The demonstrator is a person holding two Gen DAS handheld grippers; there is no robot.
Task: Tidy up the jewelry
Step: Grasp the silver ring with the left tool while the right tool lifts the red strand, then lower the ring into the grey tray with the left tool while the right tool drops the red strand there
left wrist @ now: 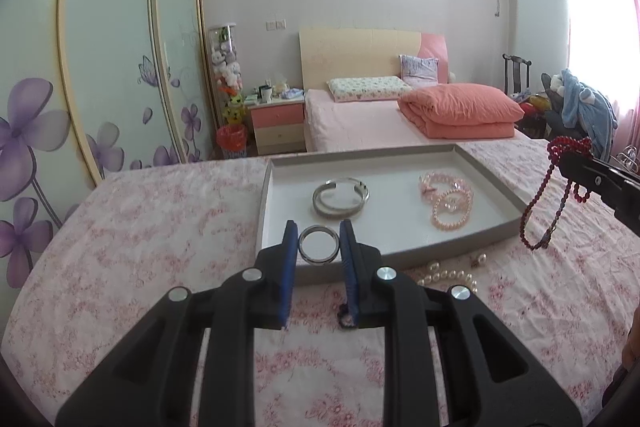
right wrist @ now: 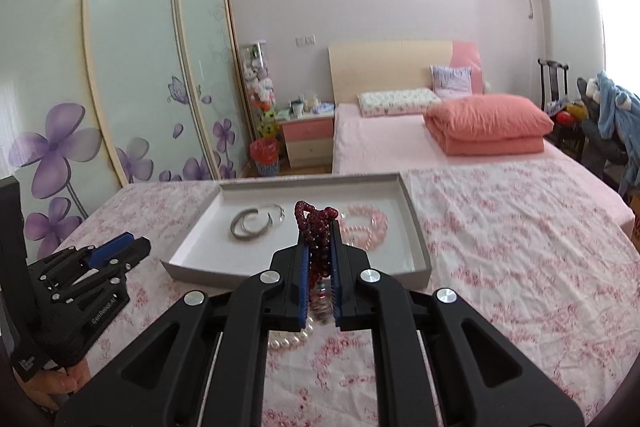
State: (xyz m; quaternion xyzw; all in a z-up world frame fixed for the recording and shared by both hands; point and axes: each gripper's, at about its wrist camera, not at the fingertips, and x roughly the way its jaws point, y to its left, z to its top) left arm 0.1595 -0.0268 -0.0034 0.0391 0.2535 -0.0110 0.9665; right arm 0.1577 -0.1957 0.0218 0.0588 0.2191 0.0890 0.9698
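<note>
In the left wrist view my left gripper [left wrist: 319,233] is shut on a small silver ring [left wrist: 319,245], held just above the near edge of the grey tray [left wrist: 270,187]. The tray holds silver bangles [left wrist: 340,197] and pink bead bracelets [left wrist: 448,201]. At the right, my right gripper [left wrist: 570,161] carries a dark red bead necklace [left wrist: 538,203] that dangles over the bedspread. In the right wrist view that gripper [right wrist: 319,251] is shut on the red necklace [right wrist: 314,223] in front of the tray [right wrist: 418,227]. The left gripper [right wrist: 138,247] shows at the left there; the ring is hidden.
White pearls [left wrist: 450,277] lie on the floral bedspread near the tray's front edge, and show under the right gripper as pearls [right wrist: 290,341]. A person's hand [right wrist: 60,383] holds the left gripper. Behind are a bed, a folded orange quilt [left wrist: 460,111], a wardrobe and a nightstand.
</note>
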